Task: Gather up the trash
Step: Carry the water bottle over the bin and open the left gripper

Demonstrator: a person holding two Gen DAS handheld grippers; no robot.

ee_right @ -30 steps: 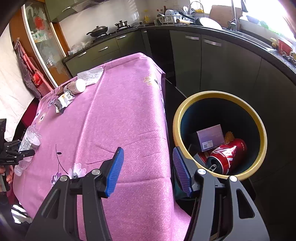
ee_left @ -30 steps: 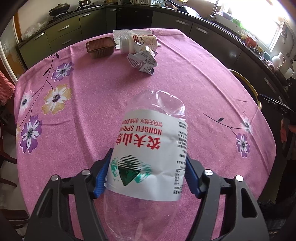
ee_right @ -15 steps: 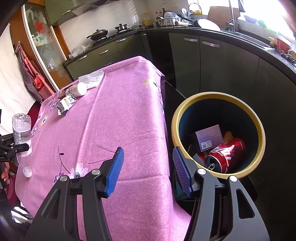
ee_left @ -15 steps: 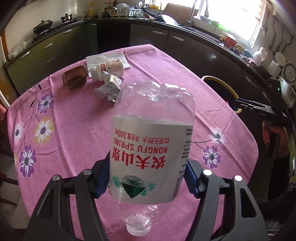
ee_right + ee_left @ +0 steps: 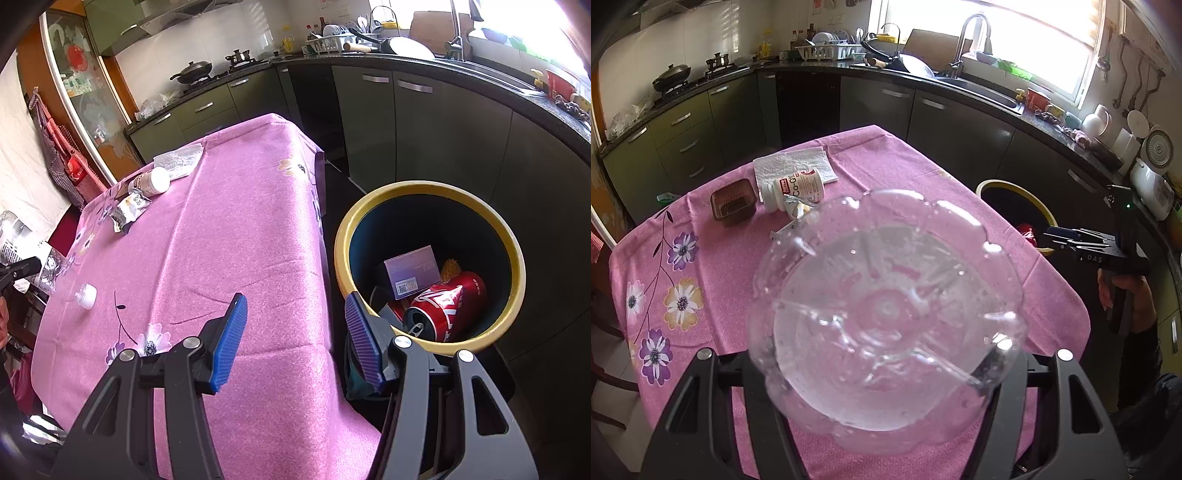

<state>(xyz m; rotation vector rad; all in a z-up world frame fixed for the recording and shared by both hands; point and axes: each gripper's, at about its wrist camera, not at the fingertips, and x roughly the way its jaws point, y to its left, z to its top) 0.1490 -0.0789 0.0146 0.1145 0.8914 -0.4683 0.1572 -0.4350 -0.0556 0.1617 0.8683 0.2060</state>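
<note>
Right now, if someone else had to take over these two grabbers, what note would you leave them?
Left gripper: fingers shut on a clear bottle, lifted above the table, base toward the camera.
Right gripper: open, empty, at the table edge beside the bin.
Done: a red can and a small box lie in the bin.
Left: bin the bottle, then the white cap, the pill bottle, the wrapper, the brown tray and the napkin.
</note>
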